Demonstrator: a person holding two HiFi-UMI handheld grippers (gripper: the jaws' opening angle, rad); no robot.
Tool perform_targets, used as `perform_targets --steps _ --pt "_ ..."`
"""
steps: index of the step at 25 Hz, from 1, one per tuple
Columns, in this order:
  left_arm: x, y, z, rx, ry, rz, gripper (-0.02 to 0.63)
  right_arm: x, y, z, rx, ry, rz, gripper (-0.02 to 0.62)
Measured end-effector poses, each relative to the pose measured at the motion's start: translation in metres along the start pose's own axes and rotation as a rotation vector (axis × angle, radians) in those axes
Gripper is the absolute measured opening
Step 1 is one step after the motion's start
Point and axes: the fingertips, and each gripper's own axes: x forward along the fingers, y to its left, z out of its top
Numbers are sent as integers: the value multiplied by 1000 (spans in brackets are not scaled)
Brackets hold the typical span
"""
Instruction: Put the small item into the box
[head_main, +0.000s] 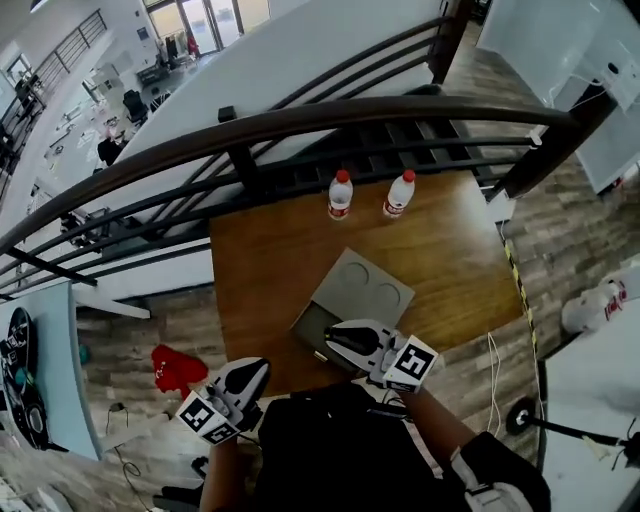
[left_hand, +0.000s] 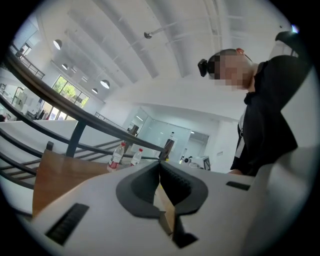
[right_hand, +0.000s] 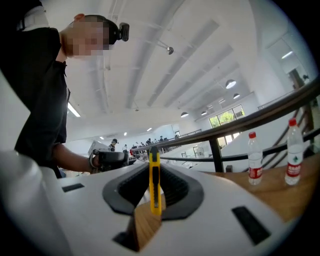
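A grey box (head_main: 360, 288) with two round recesses lies near the front of the wooden table (head_main: 270, 260). My right gripper (head_main: 330, 338) hovers over the box's near, darker end and is shut on a yellow utility knife (right_hand: 155, 182), which stands upright between the jaws in the right gripper view. The right gripper (right_hand: 154, 165) looks out level along the table. My left gripper (head_main: 252, 374) sits by the table's front left corner. In its own view the left gripper (left_hand: 160, 167) has its jaws pressed together with nothing in them.
Two water bottles (head_main: 340, 194) (head_main: 400, 193) stand at the table's far edge, against a dark railing (head_main: 300, 125). They also show in the right gripper view (right_hand: 255, 159). A red object (head_main: 178, 368) lies on the floor left of the table.
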Motion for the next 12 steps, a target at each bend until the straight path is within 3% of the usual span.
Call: perform_targets --steps 5,12 --pt "14 22 -26 14 81 -96 17 8 -22 -44 -57 170 -126 72" --pt "18 47 -47 -33 153 -238 17 14 -35 -96 -106 344 -271 72"
